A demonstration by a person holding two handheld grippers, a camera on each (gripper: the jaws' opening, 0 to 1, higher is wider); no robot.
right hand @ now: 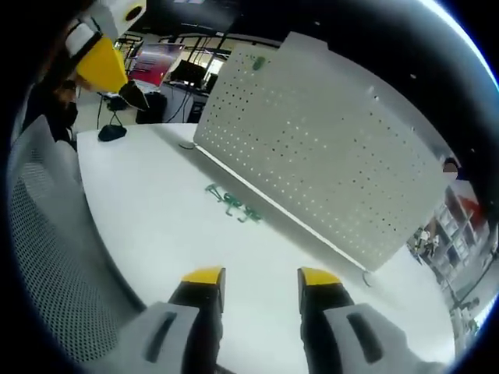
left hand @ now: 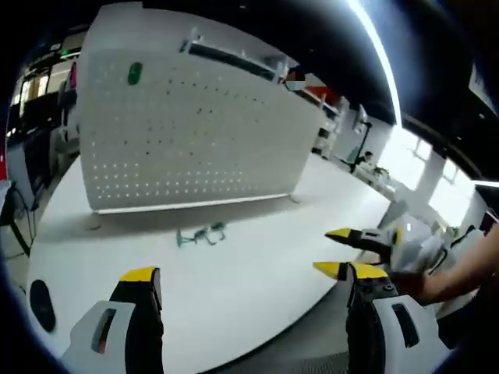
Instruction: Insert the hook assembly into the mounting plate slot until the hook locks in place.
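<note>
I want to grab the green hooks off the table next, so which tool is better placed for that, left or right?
Probably the left. The green hooks lie just ahead of the open left tool, roughly between its jaws. The right tool is open too, but the hooks sit further up its view, nearer the pegboard.

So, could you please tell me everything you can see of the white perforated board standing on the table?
The white perforated board is a broad panel, seemingly metal, with regular rows of small holes. It stands upright on the white table, resting on small feet at its lower corners. A green oval mark sits near one top corner. The small green hooks lie on the table before it, apart from it. Neither gripper touches it.
</note>
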